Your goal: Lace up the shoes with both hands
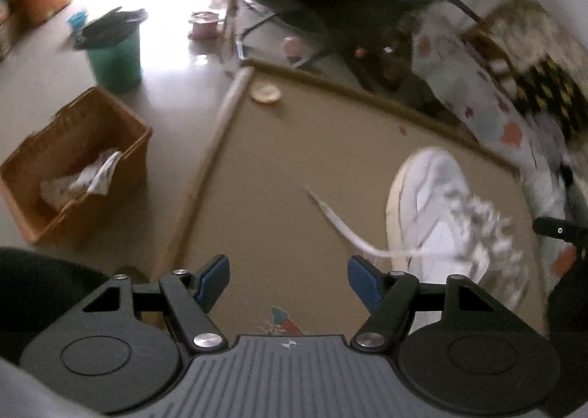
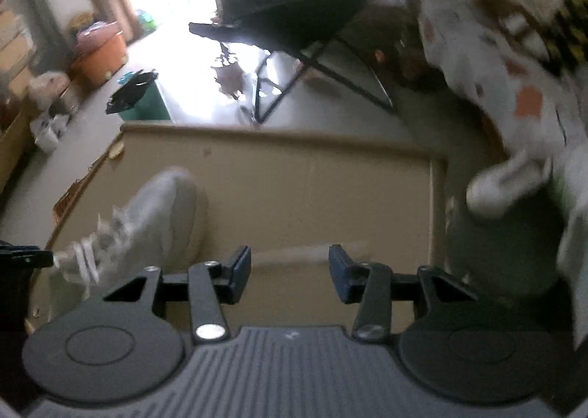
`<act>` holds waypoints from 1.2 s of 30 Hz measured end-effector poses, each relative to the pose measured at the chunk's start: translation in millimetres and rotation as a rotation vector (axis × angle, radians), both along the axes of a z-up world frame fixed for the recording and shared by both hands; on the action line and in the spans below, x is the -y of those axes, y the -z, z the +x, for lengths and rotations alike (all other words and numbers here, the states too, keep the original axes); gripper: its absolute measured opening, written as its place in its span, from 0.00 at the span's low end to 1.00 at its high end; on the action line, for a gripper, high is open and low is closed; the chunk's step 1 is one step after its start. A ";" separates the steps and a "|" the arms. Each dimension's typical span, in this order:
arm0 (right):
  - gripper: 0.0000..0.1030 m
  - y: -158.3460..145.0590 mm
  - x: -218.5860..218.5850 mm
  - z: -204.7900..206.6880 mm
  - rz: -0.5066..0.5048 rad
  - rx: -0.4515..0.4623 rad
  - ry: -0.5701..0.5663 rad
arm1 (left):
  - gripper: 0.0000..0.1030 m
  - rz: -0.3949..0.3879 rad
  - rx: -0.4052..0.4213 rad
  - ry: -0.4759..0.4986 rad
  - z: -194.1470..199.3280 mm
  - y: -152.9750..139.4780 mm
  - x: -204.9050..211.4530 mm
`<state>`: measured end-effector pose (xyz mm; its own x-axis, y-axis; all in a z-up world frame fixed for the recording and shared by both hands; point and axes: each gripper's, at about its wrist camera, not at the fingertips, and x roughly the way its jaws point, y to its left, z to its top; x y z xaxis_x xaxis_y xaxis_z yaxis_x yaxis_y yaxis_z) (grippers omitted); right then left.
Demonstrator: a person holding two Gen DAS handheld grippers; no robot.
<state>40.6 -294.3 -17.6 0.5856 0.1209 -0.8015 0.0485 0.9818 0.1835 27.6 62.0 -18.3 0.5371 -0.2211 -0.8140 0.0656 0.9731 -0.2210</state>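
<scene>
Left hand-held gripper (image 1: 288, 280): jaws stood wide apart, nothing between the blue pads.
Right hand-held gripper (image 2: 290, 273): also spread wide, holding nothing; a blurred pale streak ran across behind its fingers, too smeared to name.
Shoe (image 1: 437, 219): a white sneaker lay on the brown table (image 1: 279, 168), right of the left gripper.
Lace (image 1: 338, 223): one loose end trailed leftward from the shoe over the table.
Basket (image 1: 73, 168): wicker, on the floor beside the table.
Bucket (image 1: 115, 58): green, farther off.
</scene>
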 end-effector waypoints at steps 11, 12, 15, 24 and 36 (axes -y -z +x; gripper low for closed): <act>0.45 45.9 -19.9 -19.1 0.062 0.015 -0.127 | 0.70 0.069 0.025 0.208 24.4 19.2 35.9; 0.45 45.0 -24.5 -15.7 0.047 0.015 -0.155 | 0.70 0.081 0.034 0.222 26.4 19.9 40.0; 0.45 43.8 -44.4 -7.8 0.017 0.017 -0.234 | 0.69 0.087 0.053 0.255 30.9 20.4 50.0; 0.45 39.0 -53.5 14.7 0.018 0.042 -0.232 | 0.54 0.106 0.090 0.220 63.4 15.8 73.8; 0.45 40.8 -28.7 46.4 0.018 0.091 -0.161 | 0.53 0.076 0.113 0.198 107.9 10.0 80.6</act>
<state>87.0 -265.6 -58.4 0.6273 0.2328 -0.7432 -0.1261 0.9720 0.1981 135.6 -18.6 -28.3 0.5777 -0.2714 -0.7698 0.2772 0.9523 -0.1278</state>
